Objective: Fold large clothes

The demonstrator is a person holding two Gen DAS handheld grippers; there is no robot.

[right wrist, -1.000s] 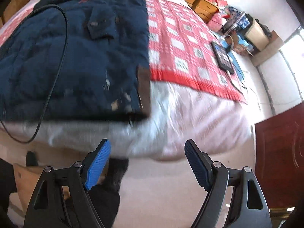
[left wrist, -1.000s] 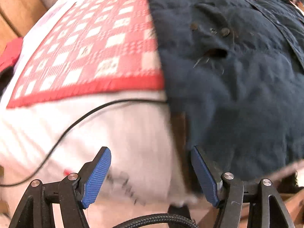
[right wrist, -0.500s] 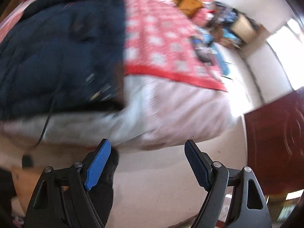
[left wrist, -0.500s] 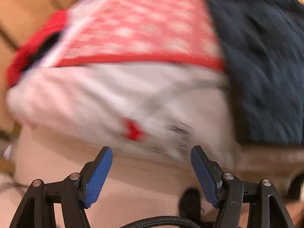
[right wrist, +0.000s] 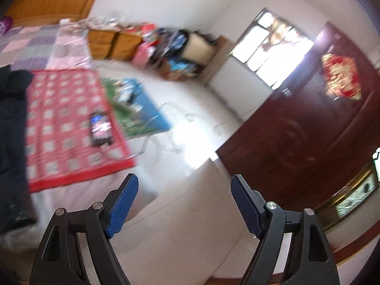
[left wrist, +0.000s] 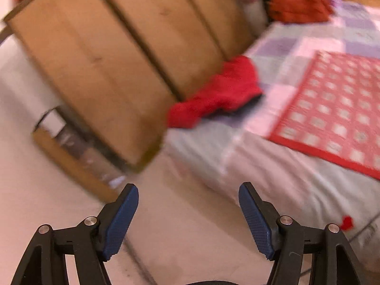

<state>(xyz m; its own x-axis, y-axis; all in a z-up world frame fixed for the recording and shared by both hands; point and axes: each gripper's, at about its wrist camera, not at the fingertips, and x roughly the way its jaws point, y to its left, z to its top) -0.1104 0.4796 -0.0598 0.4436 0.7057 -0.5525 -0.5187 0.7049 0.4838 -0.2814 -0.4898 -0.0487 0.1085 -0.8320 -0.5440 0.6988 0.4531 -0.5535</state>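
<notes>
The dark blue jacket lies on the bed and shows only as a dark strip at the left edge of the right wrist view; the left wrist view does not catch it. My left gripper is open and empty, held over the pale floor beside the bed's corner. My right gripper is open too, with nothing between its blue pads, and it hangs off the bed's right side above the floor. Both views are blurred by motion.
A red-and-white checked cloth covers the bed, with a dark phone on it. A red garment lies by a wooden wardrobe. A dark red door, wooden drawers and floor clutter stand to the right.
Both grippers have risen and swung outward away from the jacket, the left toward the wardrobe, the right toward the door. The jacket has left the left wrist view. Both stay open.
</notes>
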